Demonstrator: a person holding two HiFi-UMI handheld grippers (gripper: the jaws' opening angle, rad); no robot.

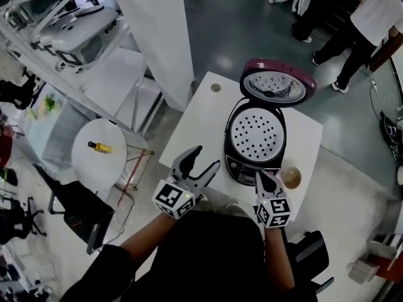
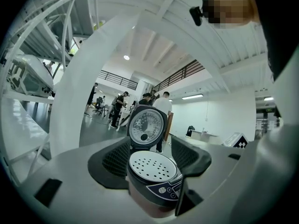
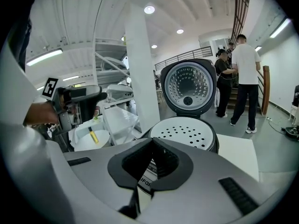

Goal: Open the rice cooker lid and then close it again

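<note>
The rice cooker [image 1: 255,145] stands on a white table [image 1: 201,121] with its maroon-rimmed lid [image 1: 278,84] swung up and back. A white perforated inner plate [image 1: 257,133] shows in the open top. My left gripper [image 1: 208,156] hovers open just left of the cooker's front, holding nothing. In the left gripper view the cooker [image 2: 156,183] sits close beyond the spread jaws of the left gripper [image 2: 149,157], its lid [image 2: 146,127] upright behind. My right gripper [image 1: 261,176] is shut and empty at the cooker's front panel. In the right gripper view the closed tips of the right gripper [image 3: 151,143] point at the cooker [image 3: 184,133] and its lid [image 3: 188,86].
A small brown cup [image 1: 291,177] stands on the table right of the cooker. A round white side table [image 1: 94,162] with a yellow item [image 1: 99,146] and a black chair [image 1: 79,209] are to the left. A white pillar [image 1: 157,30] rises behind; people [image 1: 368,17] stand at the back right.
</note>
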